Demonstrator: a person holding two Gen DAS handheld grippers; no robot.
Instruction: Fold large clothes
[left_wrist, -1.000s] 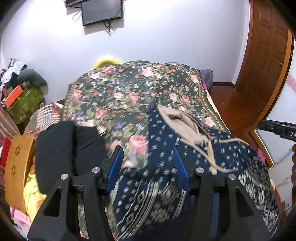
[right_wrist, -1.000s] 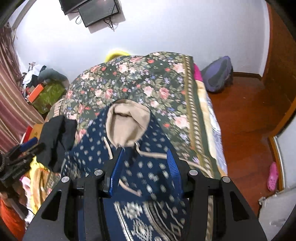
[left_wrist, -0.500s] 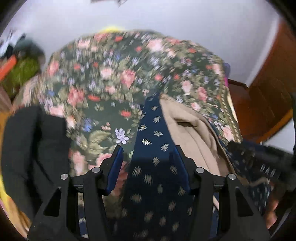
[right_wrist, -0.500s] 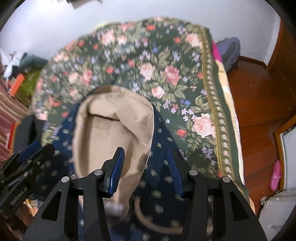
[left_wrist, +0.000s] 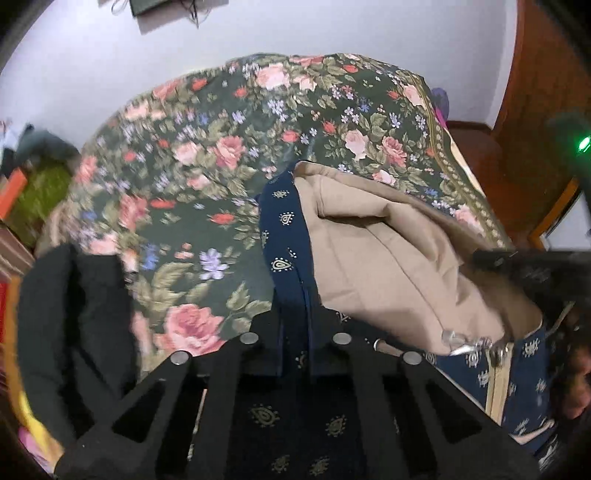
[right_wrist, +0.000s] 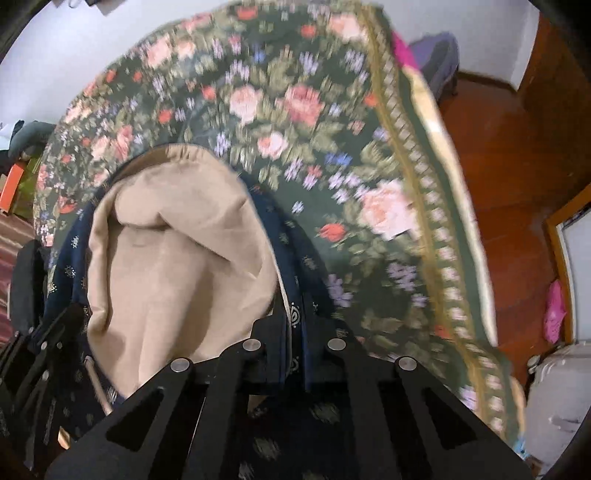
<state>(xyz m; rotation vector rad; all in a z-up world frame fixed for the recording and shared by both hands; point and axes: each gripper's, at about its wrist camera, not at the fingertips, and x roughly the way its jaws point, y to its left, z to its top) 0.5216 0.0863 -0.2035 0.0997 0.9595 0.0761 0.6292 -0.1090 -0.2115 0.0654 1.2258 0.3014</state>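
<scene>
A navy patterned hoodie (left_wrist: 284, 229) with a beige-lined hood (left_wrist: 388, 266) lies on the floral bed cover (left_wrist: 221, 155). My left gripper (left_wrist: 293, 332) is closing its jaws, and they pinch a ridge of navy cloth at the left side of the hood. In the right wrist view the hood lining (right_wrist: 177, 258) gapes open. There my right gripper (right_wrist: 293, 332) is closing too, its jaws pinching the navy edge (right_wrist: 295, 266) at the right of the hood. Each gripper shows dark and blurred at the edge of the other's view.
A black garment (left_wrist: 74, 314) lies on the bed to the left of the hoodie. The bed's right edge drops to a wooden floor (right_wrist: 509, 184) with a backpack (right_wrist: 436, 55), a pink slipper (right_wrist: 554, 310) and a white case (right_wrist: 554, 387). Clutter sits at the far left.
Both grippers came down and forward onto the hoodie beside its hood. Their jaws, open before, have closed on the navy cloth.
</scene>
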